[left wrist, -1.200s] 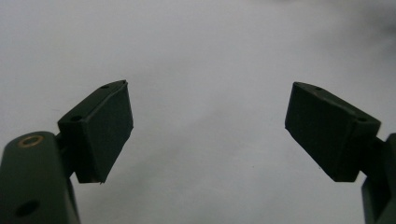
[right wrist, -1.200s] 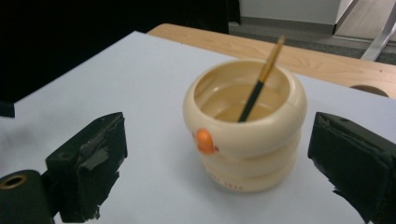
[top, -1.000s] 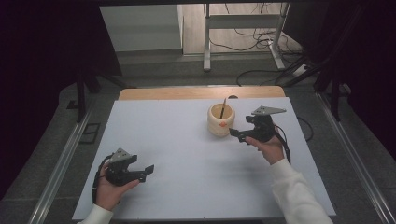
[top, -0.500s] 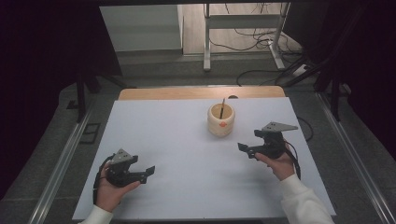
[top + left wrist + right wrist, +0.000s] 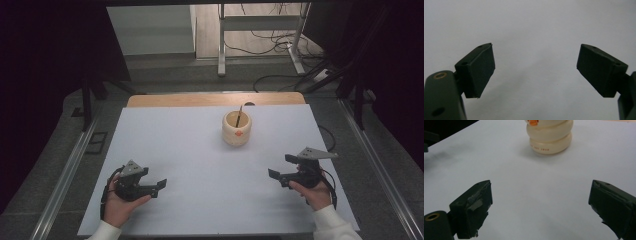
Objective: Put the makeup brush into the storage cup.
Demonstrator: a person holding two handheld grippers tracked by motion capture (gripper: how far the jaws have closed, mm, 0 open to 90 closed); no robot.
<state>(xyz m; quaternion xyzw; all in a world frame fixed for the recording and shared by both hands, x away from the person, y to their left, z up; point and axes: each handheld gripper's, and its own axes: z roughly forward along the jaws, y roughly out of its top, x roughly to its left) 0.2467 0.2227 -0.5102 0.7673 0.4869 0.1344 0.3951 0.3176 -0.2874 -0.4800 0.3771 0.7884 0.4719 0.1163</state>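
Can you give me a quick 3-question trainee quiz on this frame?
1. True or false: the right gripper is shut on the cream cup.
2. What stands inside the cup? A) a thin stick B) a spoon C) nothing
3. Which gripper is nearer the cup: the left gripper or the right?

Key:
1. False; its jaws stand open, apart from the cup.
2. A, a thin stick.
3. The right.

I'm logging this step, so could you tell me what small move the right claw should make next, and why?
Probably rest where it is. The right claw is open and empty at the near right of the table, apart from the cream cup, which stands upright with a thin stick in it. The left claw is open and empty too.
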